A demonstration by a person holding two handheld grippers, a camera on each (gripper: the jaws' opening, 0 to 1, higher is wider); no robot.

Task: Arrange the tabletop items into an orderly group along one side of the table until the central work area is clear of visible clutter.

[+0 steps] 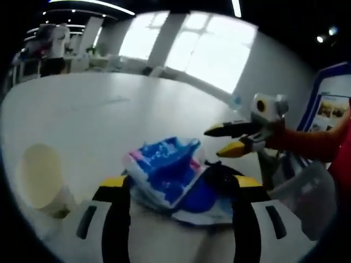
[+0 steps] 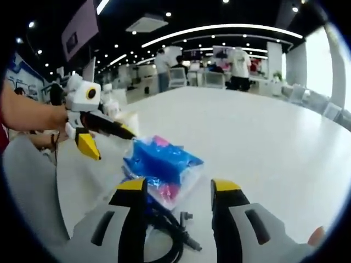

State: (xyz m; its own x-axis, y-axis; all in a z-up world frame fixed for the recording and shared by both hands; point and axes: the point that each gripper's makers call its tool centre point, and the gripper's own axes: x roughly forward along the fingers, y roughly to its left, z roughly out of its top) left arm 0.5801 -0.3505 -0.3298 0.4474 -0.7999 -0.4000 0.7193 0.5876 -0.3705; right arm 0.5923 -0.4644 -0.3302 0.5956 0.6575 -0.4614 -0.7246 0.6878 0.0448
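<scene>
In the left gripper view my left gripper (image 1: 179, 186) has its jaws wide apart, and the blue plastic packet (image 1: 167, 172) lies on the white table (image 1: 109, 115) between them; I cannot tell if the jaws touch it. A black cable (image 1: 219, 174) lies just beside the packet, on the right. A pale paper cup (image 1: 41, 178) lies on its side at the left. The right gripper (image 1: 220, 141) comes in from the right, jaws open, holding nothing, near the packet but apart from it.

In the right gripper view, my right gripper (image 2: 178, 189) is open and empty. The packet (image 2: 160, 164) lies just ahead of its jaws, the cable (image 2: 173, 230) beneath them. The left gripper (image 2: 112, 143) is at the left, also open.
</scene>
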